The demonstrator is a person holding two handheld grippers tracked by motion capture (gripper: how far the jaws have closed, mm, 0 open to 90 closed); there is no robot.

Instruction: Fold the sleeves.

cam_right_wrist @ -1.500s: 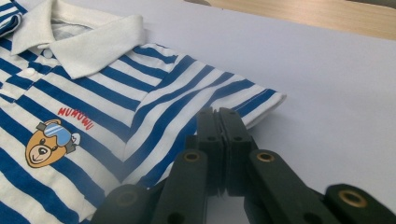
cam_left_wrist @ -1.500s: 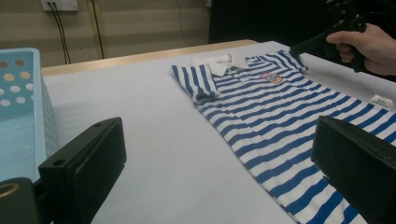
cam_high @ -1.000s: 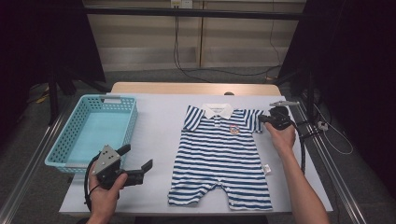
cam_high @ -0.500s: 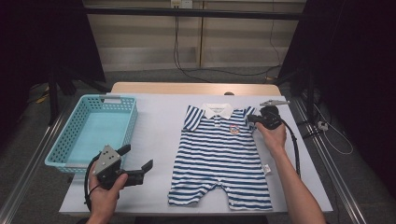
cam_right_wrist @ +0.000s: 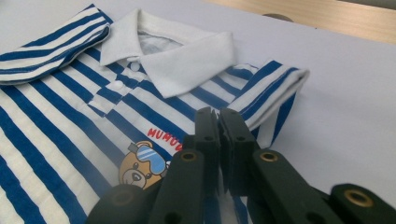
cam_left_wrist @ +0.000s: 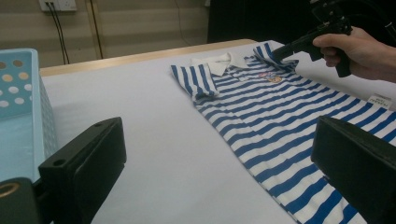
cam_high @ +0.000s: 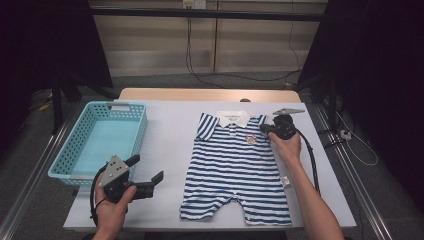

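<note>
Blue-and-white stripes mark the romper [cam_high: 237, 167], which lies flat and face up on the white table [cam_high: 170, 130], collar toward the far edge and legs toward the person, right of the middle. Its white collar [cam_right_wrist: 173, 51] is spread open, and a bear patch [cam_right_wrist: 140, 169] sits on the chest under red lettering. The right gripper [cam_high: 267, 129] rests over the romper's right sleeve [cam_right_wrist: 275, 91], which is folded inward onto the chest; its jaws are pressed together, tips at the edge of that fold, and whether any cloth is pinched between them cannot be told. The left gripper [cam_high: 147, 174] hovers over bare table near the front edge, just left of the romper and apart from it, jaws spread wide with nothing between them. A turquoise basket [cam_high: 75, 150] stands at the table's left side, just beyond the left hand [cam_high: 112, 207].
</note>
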